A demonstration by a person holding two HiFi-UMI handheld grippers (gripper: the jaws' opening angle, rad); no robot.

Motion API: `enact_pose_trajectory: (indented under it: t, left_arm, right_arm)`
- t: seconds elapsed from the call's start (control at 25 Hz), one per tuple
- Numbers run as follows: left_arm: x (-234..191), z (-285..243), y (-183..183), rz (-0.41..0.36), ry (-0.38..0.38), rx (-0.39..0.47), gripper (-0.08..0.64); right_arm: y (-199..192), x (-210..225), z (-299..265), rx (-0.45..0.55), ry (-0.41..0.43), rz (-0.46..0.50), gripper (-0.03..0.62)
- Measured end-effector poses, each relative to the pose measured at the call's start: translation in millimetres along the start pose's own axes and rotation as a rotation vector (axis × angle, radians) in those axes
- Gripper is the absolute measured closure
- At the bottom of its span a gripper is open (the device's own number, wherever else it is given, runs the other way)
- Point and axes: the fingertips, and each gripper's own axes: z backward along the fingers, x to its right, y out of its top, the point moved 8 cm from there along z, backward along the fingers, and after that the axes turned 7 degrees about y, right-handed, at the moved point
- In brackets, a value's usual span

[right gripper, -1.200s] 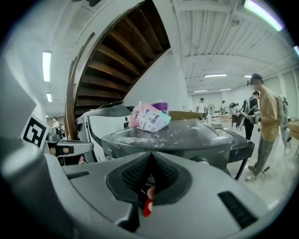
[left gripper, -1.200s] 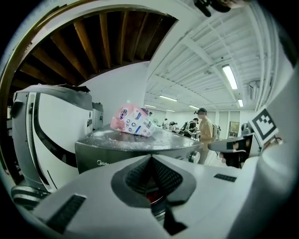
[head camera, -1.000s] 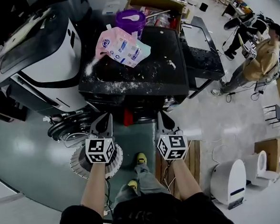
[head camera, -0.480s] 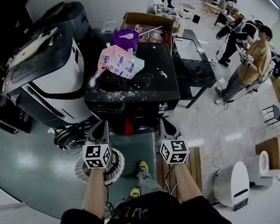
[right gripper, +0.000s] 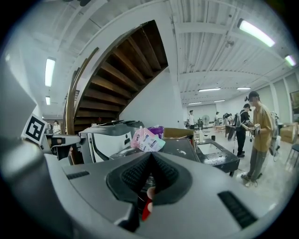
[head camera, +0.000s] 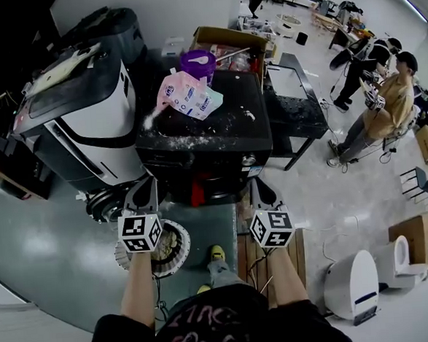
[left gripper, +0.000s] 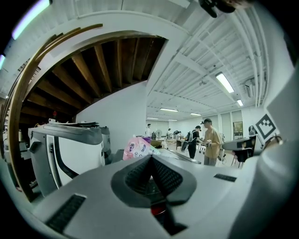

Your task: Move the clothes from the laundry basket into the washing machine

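Seen from above, a person holds two grippers out side by side, near the front of a black cabinet [head camera: 222,133]. The left gripper [head camera: 146,186] and the right gripper [head camera: 259,186] each have their jaws clenched together with nothing between them. A round white laundry basket [head camera: 185,254] sits on the floor just beneath the left gripper. It holds something pale that is too small to make out. A white and black washing machine [head camera: 86,121] stands to the far left, beside the cabinet. On the cabinet's top, which is dusted with white powder, lies a pink bag [head camera: 188,95], with a purple tub [head camera: 197,60] just beyond it. Well off to the far right stands another person [head camera: 387,114] in a tan top.
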Motion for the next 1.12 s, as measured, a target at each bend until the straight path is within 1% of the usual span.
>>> enact_pose_trajectory:
  t: [0.16,0.56,0.76,0.96,1.12]
  left_arm:
    - [0.4,15.1,7.6,-0.038,0.003,0.013,0.549]
    - [-2.8,32.6,21.3,-0.026,0.004,0.020,0.549]
    - [1.9,37.3,28.1,-0.049,0.000,0.043,0.549]
    - [4.6,40.7,33.0,-0.077,-0.023,0.055,0.549]
    - [1.2,41.7,36.4,-0.069,-0.019,0.063,0.549]
  right_arm:
    - [8.9,-5.2,10.4,0.017,0.000,0.004,0.588]
    - [21.7,-15.7,34.4,0.049,0.004,0.029,0.589]
    - [27.8,-18.6,39.5,0.067,0.014,0.045,0.589]
    - [29.0,-19.7,45.1,0.071,0.015,0.046,0.589]
    - [31.4,-20.3,45.9,0.075,0.014,0.051,0.589]
